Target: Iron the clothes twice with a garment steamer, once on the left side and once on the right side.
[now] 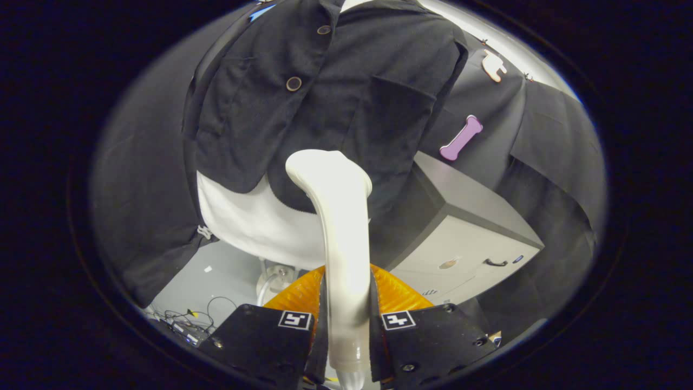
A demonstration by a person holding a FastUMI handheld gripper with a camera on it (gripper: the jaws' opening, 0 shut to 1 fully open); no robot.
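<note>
Garment steamer [338, 216] upright, clamped between the gripper [346, 325] jaws, head against dark jacket [335, 92]

The steamer [338, 216] stands clamped between the gripper [346, 336] fingers, its head just before the jacket [335, 103] hem. The mannequin [254, 222] sits inside the jacket. The cabinet [465, 238] stands right of the steamer.

The grey floor [216, 276] carries a tangle of thin cables [187, 319] with small connectors, lying left of the gripper's fingers. A small white scrap [208, 268] lies on it farther off. A pale cabinet [465, 254] with a dark top stands on the right.
</note>
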